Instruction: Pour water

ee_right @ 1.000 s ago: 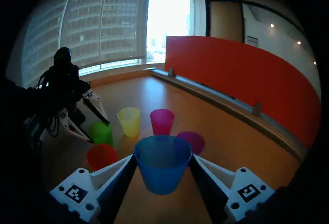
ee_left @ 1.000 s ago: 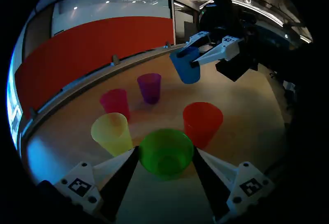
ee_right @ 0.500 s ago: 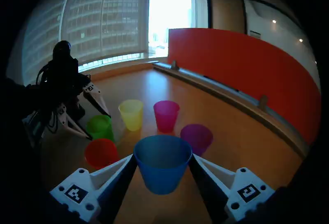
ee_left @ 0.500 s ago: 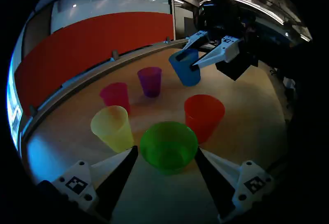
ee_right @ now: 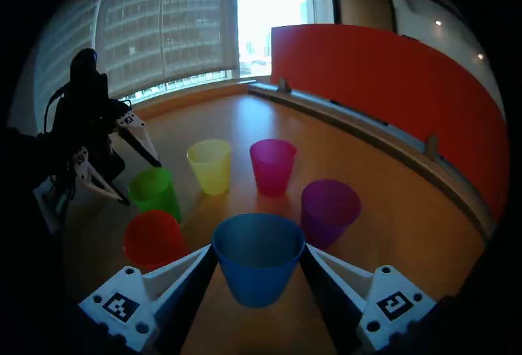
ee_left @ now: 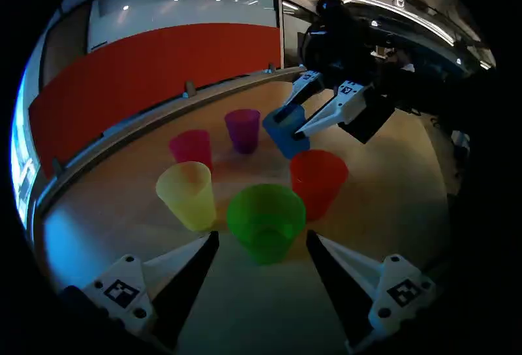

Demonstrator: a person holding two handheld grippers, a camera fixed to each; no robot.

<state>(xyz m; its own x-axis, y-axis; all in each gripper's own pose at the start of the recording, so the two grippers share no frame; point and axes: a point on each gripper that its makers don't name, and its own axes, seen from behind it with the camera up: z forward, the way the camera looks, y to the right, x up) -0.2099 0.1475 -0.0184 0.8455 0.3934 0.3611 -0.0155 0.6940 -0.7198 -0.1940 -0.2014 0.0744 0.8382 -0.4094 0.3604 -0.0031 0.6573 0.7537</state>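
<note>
The right gripper [ee_right: 258,248] pinched the blue cup [ee_right: 258,277] between its jaws, with the red cup [ee_right: 153,239] at nine o'clock. The left gripper [ee_left: 261,234] had its jaws spread, the green cup [ee_left: 266,211] at twelve o'clock.

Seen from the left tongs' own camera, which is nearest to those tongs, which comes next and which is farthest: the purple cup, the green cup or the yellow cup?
1. Green cup: right at the tips of the left tongs, in the middle.
2. Yellow cup: a little farther back, off to the left.
3. Purple cup: farthest, at the back of the group, near the middle.
</note>
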